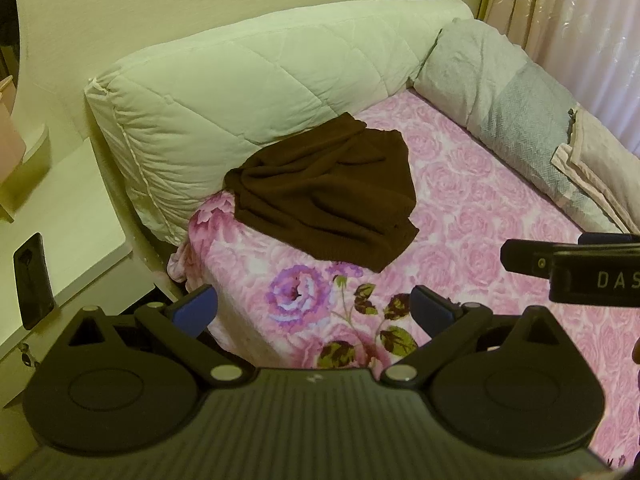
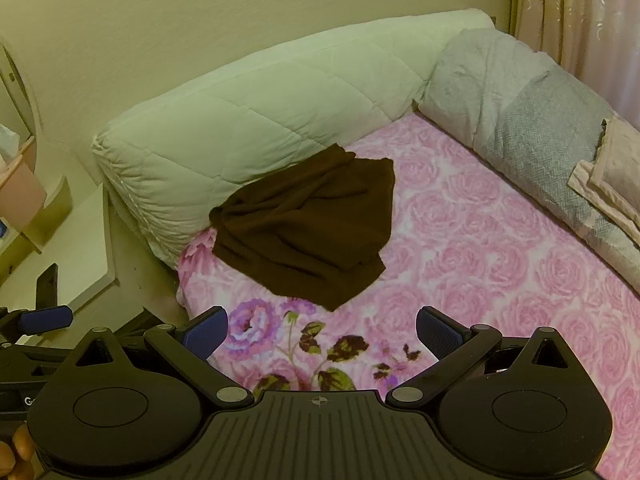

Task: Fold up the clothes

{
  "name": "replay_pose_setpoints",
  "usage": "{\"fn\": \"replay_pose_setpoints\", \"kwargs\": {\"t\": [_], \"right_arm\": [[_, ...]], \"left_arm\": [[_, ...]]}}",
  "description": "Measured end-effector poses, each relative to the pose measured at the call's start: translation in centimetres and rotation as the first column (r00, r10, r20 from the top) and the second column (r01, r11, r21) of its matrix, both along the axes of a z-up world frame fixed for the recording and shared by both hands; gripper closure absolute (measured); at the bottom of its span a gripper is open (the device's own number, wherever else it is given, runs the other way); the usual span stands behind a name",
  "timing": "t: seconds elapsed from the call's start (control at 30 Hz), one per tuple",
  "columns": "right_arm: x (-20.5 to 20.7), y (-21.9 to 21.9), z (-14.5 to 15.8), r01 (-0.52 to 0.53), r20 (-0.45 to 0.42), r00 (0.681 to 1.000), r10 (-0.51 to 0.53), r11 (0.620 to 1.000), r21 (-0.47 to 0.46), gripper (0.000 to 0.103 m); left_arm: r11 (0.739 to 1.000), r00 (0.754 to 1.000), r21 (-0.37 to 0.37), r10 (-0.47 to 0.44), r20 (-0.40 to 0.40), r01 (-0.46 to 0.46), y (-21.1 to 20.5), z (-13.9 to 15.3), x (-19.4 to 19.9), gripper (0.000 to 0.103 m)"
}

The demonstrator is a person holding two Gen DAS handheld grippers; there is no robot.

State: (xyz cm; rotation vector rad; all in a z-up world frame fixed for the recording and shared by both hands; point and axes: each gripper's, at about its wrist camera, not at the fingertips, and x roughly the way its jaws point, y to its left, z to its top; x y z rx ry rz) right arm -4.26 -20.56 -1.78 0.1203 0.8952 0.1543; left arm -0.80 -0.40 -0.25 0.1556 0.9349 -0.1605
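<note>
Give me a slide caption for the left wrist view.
Open left gripper faces a crumpled brown garment on the pink floral bed, quilted pillow behind.

You are looking down on a bed (image 1: 500,216) covered in a pink rose-patterned sheet. A rumpled dark brown garment (image 1: 324,196) lies on it near the head corner, its far edge touching the white quilted pillow (image 1: 240,92) propped along the wall. A grey rolled blanket (image 1: 492,84) runs along the curtain side, with folded beige cloth (image 1: 596,172) resting on its near end.
</note>
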Motion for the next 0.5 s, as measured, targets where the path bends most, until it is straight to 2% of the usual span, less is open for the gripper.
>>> {"fn": "replay_pose_setpoints", "kwargs": {"t": [0.5], "right_arm": [[0.35, -0.49, -0.15, -0.011, -0.01, 1.0, 0.011, 1.0, -0.006, 0.0]], "left_arm": [[1.0, 1.0, -0.004, -0.014, -0.005, 0.014, -0.84, -0.36, -0.48, 0.002]]}}
